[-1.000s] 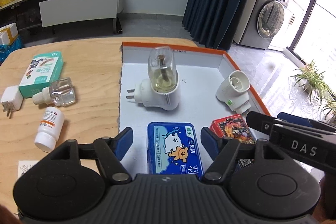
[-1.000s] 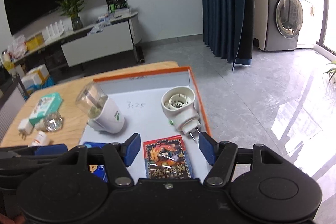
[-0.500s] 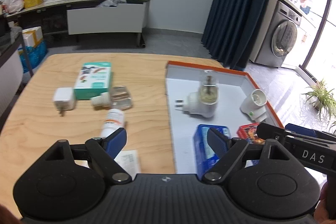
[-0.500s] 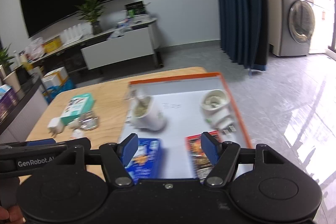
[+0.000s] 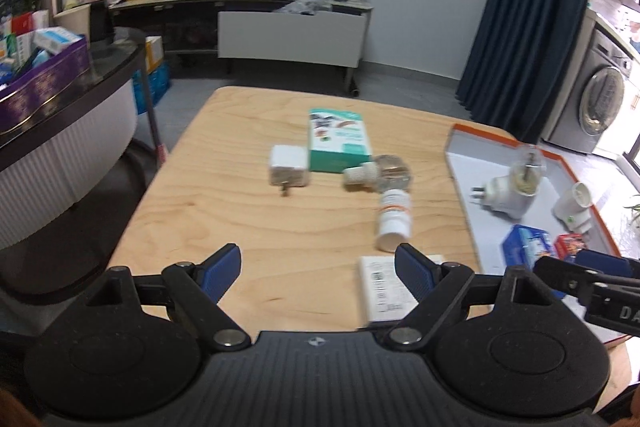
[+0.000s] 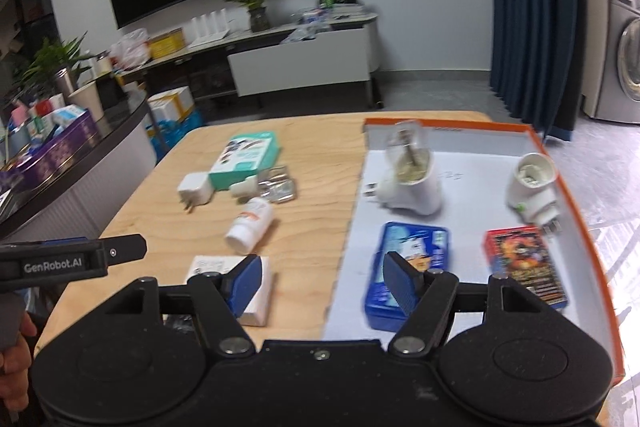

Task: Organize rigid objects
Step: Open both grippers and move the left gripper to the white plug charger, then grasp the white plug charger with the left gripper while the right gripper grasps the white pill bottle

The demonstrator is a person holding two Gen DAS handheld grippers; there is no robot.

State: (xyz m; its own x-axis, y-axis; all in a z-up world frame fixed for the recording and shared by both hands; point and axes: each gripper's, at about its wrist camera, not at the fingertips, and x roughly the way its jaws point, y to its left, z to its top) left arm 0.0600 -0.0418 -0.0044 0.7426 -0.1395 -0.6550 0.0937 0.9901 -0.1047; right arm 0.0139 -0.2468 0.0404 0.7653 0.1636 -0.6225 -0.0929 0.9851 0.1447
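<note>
Lying inside the shallow white tray (image 6: 576,187) with its orange rim, on the right half of the table: a glossy blue tin (image 6: 404,267) with rounded corners and a cartoon lid, a red printed card box (image 6: 520,259) just beside it, and behind them two smooth white plastic plug-in units, one (image 6: 412,187) carrying a clear bottle of yellowish liquid, the other (image 6: 532,187) showing an open round socket (prongs pointing toward the tray's edge). Resting outside the tray on the pale wood-grain table (image 5: 240,211): a teal and white cardboard box (image 5: 338,143), a boxy white plug adapter (image 5: 289,169) just beside it, a faceted clear refill bottle (image 5: 380,173) with a ribbed white cap, a white cylindrical pill bottle (image 5: 394,219) on its side with an orange label, and a flat white carton (image 5: 384,287) printed with small text, nearest the near edge. Hovering over bare wood with blue pads standing well apart and nothing between them: the left gripper (image 5: 318,265). Standing likewise wide and empty, straddling the tray's left edge with one pad over the white carton and the other over the blue tin: the right gripper (image 6: 320,281).
</note>
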